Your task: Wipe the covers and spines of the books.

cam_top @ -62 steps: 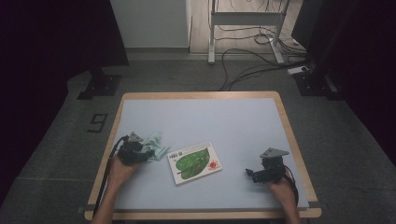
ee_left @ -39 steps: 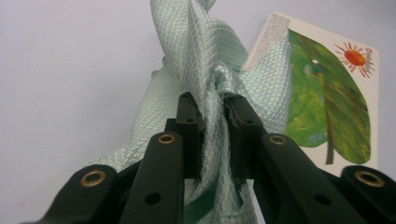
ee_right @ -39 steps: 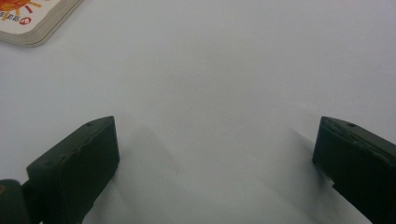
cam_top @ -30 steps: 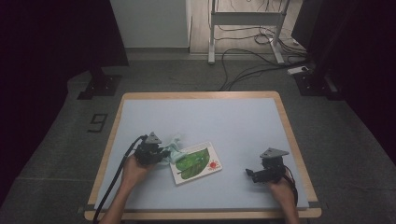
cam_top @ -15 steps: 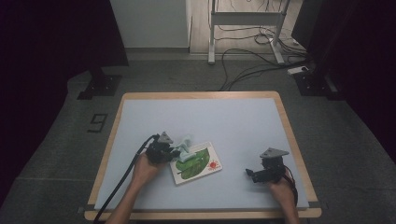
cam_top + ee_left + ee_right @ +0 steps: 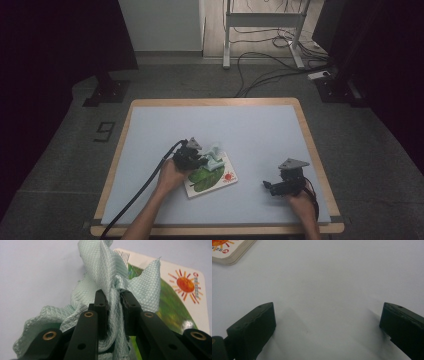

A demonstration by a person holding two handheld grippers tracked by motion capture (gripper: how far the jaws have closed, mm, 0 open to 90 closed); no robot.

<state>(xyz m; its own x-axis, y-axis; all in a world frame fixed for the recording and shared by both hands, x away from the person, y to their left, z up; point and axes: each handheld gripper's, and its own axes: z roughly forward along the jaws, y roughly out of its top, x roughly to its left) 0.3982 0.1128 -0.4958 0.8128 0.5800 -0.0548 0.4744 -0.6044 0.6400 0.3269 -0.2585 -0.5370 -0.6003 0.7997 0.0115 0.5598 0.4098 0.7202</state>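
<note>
Two hand-held grippers are working over the bench point(image 6: 150, 135), and the picture book point(image 6: 212, 176) with the green leaf and red sun on its cover is serving as the landmark. The left hand-held gripper point(image 6: 196, 159) is hanging at the book's far left corner, with its jaws clamped together on a bunch of pale green cloth point(image 6: 110, 277). In the left gripper view, folds of that cloth are squeezing up between the two black jaws and spilling out to both sides, and one flap is rising over the book's cover beside the printed sun. From the high view the cloth point(image 6: 215, 154) is standing up over the book's far edge, partly covering the leaf picture; whether it is touching the cover cannot be told.

The right hand-held gripper point(image 6: 272, 187) is resting on the bench well to the right of the book, pointing toward it. Its jaws are standing wide apart with nothing between them, and bare bench surface is showing in the gap. A corner of the book point(image 6: 229, 252) is lying far ahead of it.
</note>
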